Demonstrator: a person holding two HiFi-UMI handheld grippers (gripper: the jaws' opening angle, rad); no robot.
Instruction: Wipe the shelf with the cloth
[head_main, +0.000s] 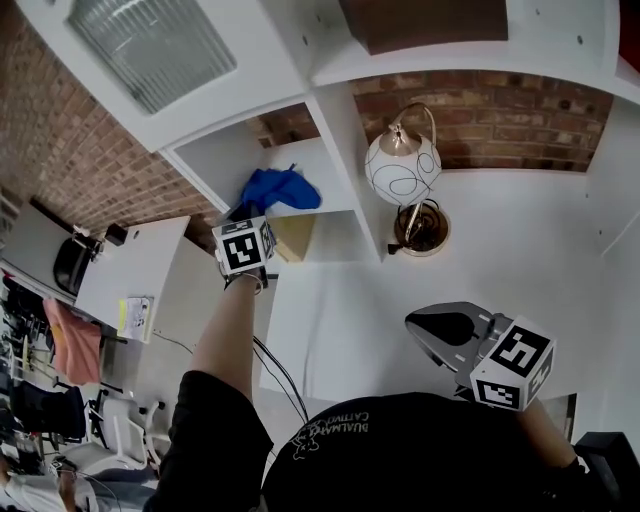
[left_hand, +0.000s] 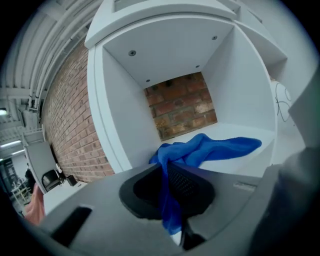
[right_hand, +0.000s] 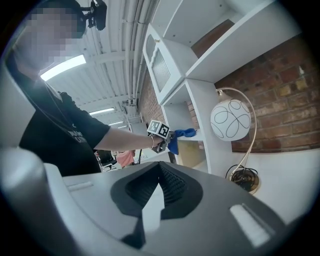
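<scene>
Left gripper (left_hand: 170, 196) clamped tight on the cloth (left_hand: 216, 148), which trailed past the front edge onto the shelf (left_hand: 239, 161). Right gripper (right_hand: 159, 186) sat pinched shut, empty, well apart. Wiping looked in hand; next, press down and sweep toward the back edge.

The cloth (left_hand: 210, 147) is a soft blue fabric with a fine, fuzzy nap, limp and folding. The shelf (left_hand: 125, 110) around it is smooth and white, matt like painted board. Behind, the brick wall (left_hand: 182, 105) is rough and red-brown, with pale gritty mortar. To the right, the lamp (head_main: 402, 168) has a glossy white globe and a shiny brass-coloured metal stem. The left gripper (left_hand: 167, 172) and right gripper (right_hand: 159, 172) are matt dark grey plastic with finely ribbed pads. The far-left cabinet door (head_main: 155, 40) holds ribbed glass.
</scene>
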